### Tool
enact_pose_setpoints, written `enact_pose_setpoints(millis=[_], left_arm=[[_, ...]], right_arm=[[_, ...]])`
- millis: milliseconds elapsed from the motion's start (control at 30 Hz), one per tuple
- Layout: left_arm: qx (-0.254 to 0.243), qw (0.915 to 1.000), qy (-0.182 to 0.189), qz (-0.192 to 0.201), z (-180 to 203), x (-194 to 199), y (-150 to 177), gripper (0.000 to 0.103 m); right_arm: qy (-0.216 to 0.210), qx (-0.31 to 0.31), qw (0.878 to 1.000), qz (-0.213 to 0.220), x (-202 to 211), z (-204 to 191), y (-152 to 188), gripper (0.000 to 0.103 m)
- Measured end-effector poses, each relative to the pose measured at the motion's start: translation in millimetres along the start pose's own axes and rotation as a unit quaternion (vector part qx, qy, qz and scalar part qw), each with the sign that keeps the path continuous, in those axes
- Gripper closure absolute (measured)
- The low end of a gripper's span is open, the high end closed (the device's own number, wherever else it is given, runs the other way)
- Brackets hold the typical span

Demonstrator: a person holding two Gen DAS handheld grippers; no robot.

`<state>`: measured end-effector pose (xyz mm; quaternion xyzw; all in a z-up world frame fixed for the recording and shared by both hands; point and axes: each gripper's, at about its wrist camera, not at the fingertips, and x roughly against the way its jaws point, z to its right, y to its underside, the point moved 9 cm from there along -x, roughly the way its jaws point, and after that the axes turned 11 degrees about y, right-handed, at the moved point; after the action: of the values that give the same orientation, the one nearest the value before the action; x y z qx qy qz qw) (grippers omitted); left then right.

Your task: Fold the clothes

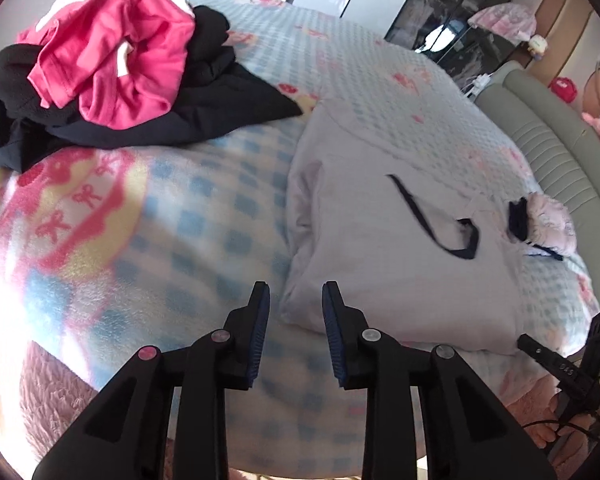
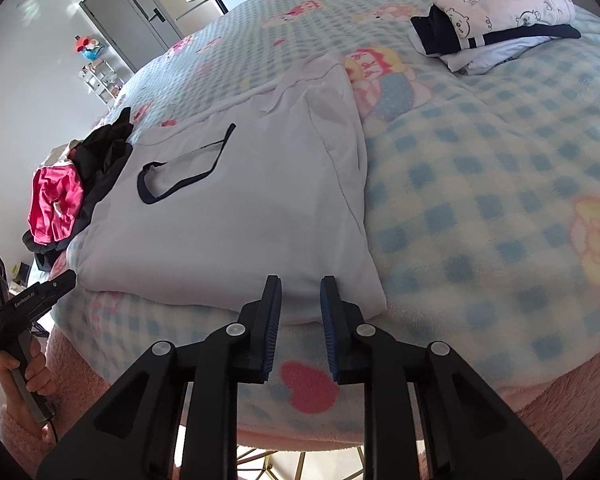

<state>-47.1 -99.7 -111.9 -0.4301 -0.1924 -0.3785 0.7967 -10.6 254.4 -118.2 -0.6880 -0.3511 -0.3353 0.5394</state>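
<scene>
Spread and empty: left tongs [image 1: 296, 286] and right tongs [image 2: 300, 280], low centre, just below the shirt [image 2: 236, 216]. White, folded, dark-trimmed neckline.

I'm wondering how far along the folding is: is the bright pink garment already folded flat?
No, the pink garment lies crumpled on top of the black clothes in a loose heap on the bed.

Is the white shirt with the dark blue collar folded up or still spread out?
Partly folded. The white shirt with the dark blue collar lies flat on the checked blanket, its sides tucked in, its bottom edge not yet folded up.
</scene>
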Motion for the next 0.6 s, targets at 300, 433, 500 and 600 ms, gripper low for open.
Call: enact_pose_setpoints(millis=[300, 433, 500, 600], left_arm=[[-0.088, 0.9912, 0.089, -0.043, 83.5, -47.2, 15.9, 0.073], [-0.102, 0.9887, 0.054, -0.096, 82.6, -77.7, 32.9, 0.073], [-0.113, 0.986, 0.038, -0.117, 76.0, -81.4, 45.4, 0.073], [-0.117, 0.9865, 0.05, -0.102, 84.4, -70.8, 42.7, 0.073]], right_arm=[[-0.005, 0.042, 0.999, -0.025, -14.4, -27.6, 12.2, 0.077], [-0.004, 0.015, 0.998, -0.061, -23.8, -11.5, 25.4, 0.077], [0.002, 0.019, 0.998, -0.06, -17.4, -7.0, 26.9, 0.077], [-0.007, 0.034, 0.999, -0.038, 3.7, -9.5, 20.3, 0.075]])
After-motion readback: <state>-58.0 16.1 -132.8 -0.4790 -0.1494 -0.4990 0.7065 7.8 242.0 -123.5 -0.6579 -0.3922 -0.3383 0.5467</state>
